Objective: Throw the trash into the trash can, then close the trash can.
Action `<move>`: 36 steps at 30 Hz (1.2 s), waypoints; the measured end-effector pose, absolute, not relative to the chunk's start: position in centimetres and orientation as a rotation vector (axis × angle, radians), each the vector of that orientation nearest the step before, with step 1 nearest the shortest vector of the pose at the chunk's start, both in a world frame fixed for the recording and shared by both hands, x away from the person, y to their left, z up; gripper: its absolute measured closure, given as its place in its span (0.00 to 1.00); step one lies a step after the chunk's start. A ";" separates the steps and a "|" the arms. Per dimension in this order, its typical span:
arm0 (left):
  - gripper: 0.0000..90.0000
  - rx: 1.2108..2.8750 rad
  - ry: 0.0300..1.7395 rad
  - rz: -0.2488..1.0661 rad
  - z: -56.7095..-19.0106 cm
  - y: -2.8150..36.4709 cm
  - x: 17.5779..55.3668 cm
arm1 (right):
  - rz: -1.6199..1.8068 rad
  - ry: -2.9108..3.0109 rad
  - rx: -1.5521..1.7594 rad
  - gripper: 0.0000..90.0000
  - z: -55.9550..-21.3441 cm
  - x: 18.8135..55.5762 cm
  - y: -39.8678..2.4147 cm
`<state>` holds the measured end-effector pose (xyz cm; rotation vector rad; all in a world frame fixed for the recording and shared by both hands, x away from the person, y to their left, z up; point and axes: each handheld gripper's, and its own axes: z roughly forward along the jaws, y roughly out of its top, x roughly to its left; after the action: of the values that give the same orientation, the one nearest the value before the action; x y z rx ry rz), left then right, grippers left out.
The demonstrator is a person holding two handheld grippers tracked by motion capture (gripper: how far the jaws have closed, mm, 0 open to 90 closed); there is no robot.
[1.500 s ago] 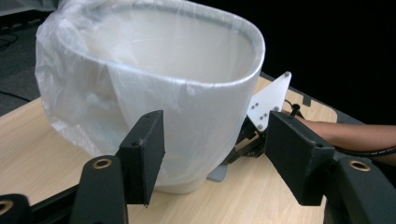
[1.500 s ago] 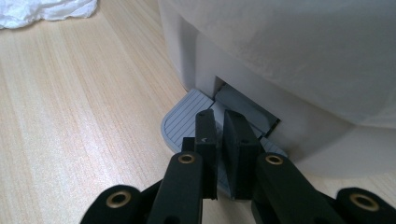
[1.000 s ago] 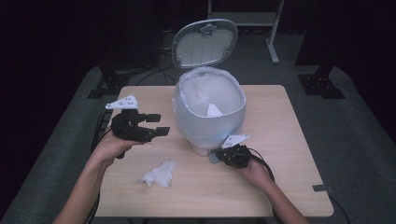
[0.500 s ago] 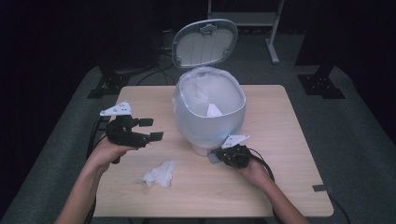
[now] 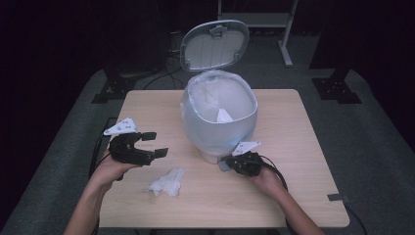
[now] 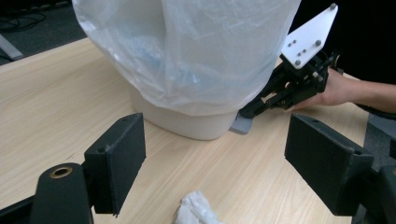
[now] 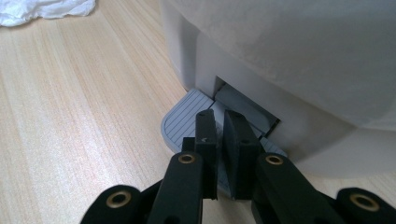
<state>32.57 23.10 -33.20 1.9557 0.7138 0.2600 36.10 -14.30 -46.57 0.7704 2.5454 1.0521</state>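
The left gripper (image 5: pixel 150 144) has sunk toward the crumpled tissue (image 5: pixel 167 181) lying on the surface (image 5: pixel 293 196), jaws just opening wide and empty, while the shut right gripper (image 5: pixel 234 160) presses the bin's pedal (image 7: pixel 187 119), lid up.

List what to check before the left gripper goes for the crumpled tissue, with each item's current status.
1. Bin lid up: ok, it stands open behind the pedal bin.
2. Right gripper on the pedal: ok, its shut jaws press down on the grey pedal.
3. Left gripper ready: ok, its jaws have just been opening, with nothing between them.
4. Crumpled tissue reachable: ok, it lies free on the table, just below the left gripper's jaws.
5. Bag liner seated: ok, it drapes over the bin's rim.
6. Room left in the bin: cannot tell.
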 end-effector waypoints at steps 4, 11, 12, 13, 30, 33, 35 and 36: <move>0.22 1.948 0.710 0.258 -33.7 23.5 32.1 | 1.050 2.541 0.777 0.93 -46.6 36.0 -14.3; 0.22 1.953 0.718 0.256 -35.2 24.0 31.4 | 1.047 2.542 0.776 0.93 -46.6 36.0 -14.2; 0.22 1.956 0.721 0.254 -35.5 24.0 31.3 | 1.046 2.543 0.776 0.93 -46.5 36.0 -14.2; 0.22 1.962 0.722 0.255 -35.7 24.0 31.3 | 1.045 2.544 0.779 0.93 -46.5 36.0 -14.2; 0.23 2.014 0.732 0.284 -40.6 24.2 31.0 | 1.038 2.544 0.769 0.93 -46.5 36.0 -14.2; 0.24 2.028 0.717 0.283 -41.2 23.9 30.8 | 1.040 2.544 0.771 0.93 -46.5 36.0 -14.2; 0.24 2.038 0.711 0.277 -41.5 23.7 30.7 | 1.040 2.547 0.768 0.93 -46.5 36.1 -14.2; 0.24 2.038 0.709 0.280 -41.7 23.6 30.6 | 1.039 2.547 0.770 0.93 -46.5 36.1 -14.2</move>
<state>30.63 23.65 -41.65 2.0379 0.7088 0.2797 36.07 -14.18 -46.49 0.7698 2.5468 1.0394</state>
